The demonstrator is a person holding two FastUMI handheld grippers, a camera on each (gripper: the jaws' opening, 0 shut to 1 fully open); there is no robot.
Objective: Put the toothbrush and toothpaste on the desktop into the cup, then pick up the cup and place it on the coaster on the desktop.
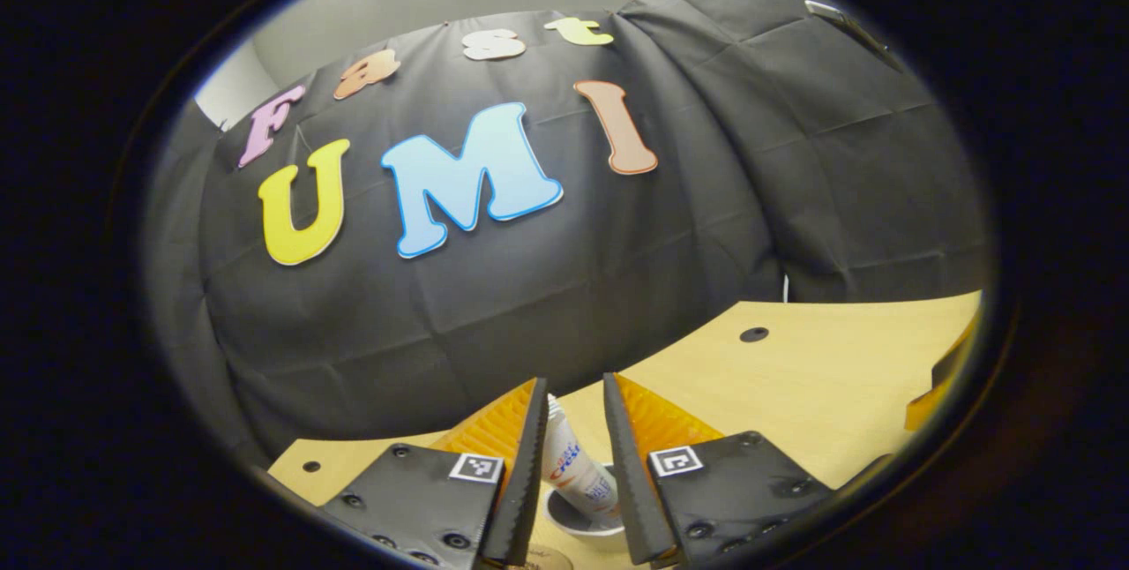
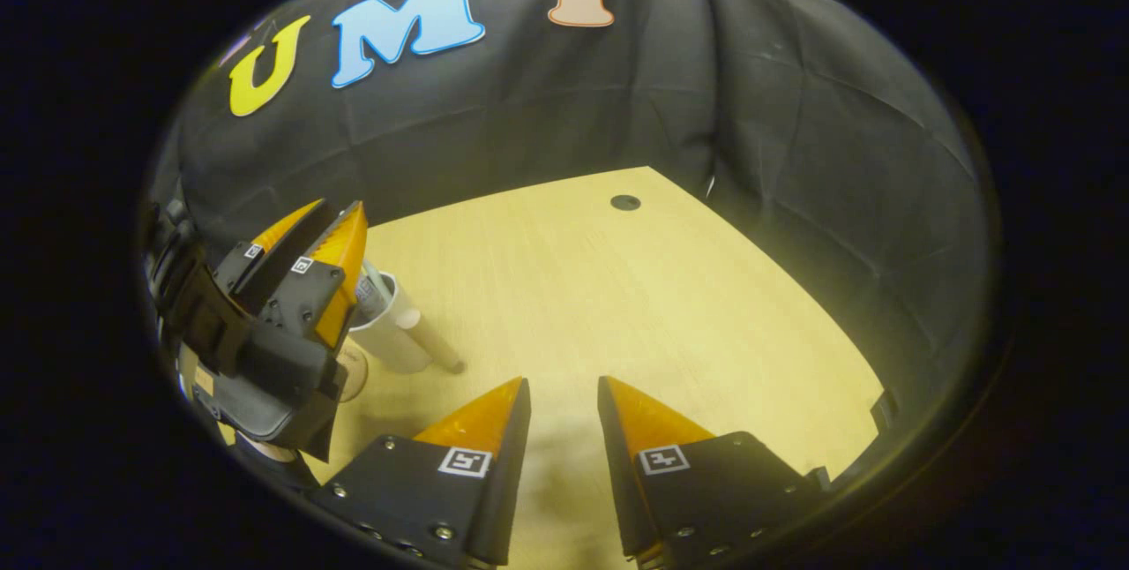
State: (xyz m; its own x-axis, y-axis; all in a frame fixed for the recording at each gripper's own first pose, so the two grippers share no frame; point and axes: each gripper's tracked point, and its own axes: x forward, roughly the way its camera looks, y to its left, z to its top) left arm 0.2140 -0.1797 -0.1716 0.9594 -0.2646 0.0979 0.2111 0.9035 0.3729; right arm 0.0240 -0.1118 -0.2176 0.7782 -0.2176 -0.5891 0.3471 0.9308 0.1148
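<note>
Toothpaste (image 1: 578,473): stands tilted in the cup (image 1: 573,519), its upper end rising between the jaws of your left gripper (image 1: 571,398); whether those jaws press on the tube or merely flank it, you cannot tell. Cup: white, on the bench (image 2: 617,305), seen from the right gripper view (image 2: 392,332) just beside your left gripper (image 2: 340,243). Toothbrush: not identified with certainty; a pale stick (image 2: 432,341) leans from the cup's side down to the bench and may be it. Coaster (image 2: 353,371): a round disc just beside the cup's base, apparently unoccupied. Right gripper (image 2: 564,389): jaws parted, empty, over bare bench. Remaining, by judgement: release the toothpaste, settle the toothbrush, carry the cup onto the coaster. Obstructions: your left gripper crowds the cup and coaster.
</note>
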